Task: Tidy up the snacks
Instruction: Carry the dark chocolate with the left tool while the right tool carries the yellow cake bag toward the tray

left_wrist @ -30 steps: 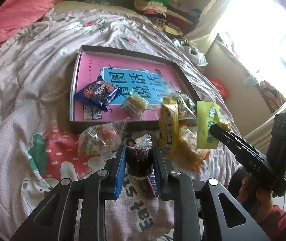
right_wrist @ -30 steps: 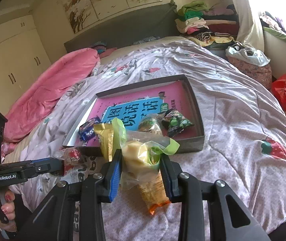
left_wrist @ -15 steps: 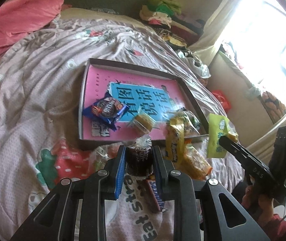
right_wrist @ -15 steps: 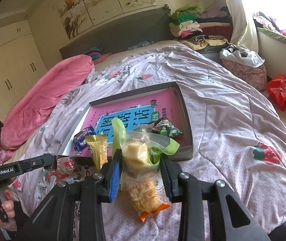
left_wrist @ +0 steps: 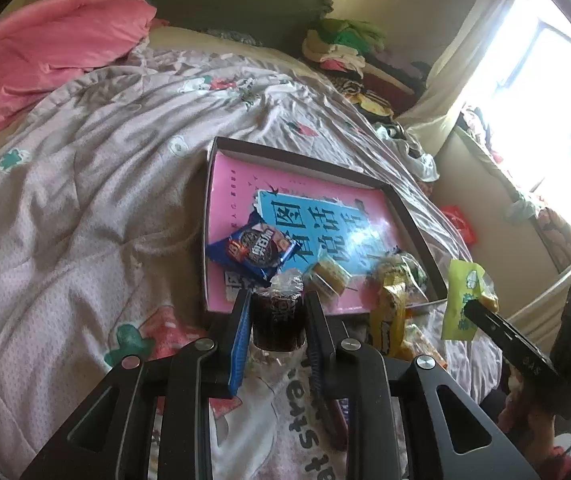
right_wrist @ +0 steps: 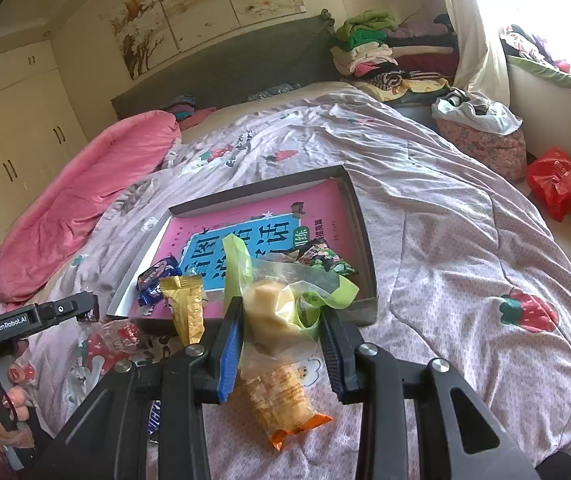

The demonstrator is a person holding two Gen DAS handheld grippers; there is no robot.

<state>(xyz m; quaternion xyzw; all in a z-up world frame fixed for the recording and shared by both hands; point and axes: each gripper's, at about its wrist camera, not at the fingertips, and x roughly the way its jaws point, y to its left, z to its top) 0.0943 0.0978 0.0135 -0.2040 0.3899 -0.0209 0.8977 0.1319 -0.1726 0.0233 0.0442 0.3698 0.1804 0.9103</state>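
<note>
On the quilted bed point(right_wrist: 445, 240), the box lid point(left_wrist: 305, 162) sits mid-quilt while the left gripper point(left_wrist: 278, 316) clamps a dark snack cup point(left_wrist: 277, 318) and the right gripper point(right_wrist: 281, 332) pinches a green-edged snack bag point(right_wrist: 269, 304), both above the lid's near edge.

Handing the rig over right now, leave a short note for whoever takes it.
Left gripper: shut on dark wrapped snack, at the box's near edge.
Right gripper: shut on green-topped bag, also near that edge.
Done: blue cookie pack, small yellow cake and green-dark packet lie in the box.
Left: drop both held snacks in; gold packet, orange cracker pack and red-white packet remain outside.
</note>
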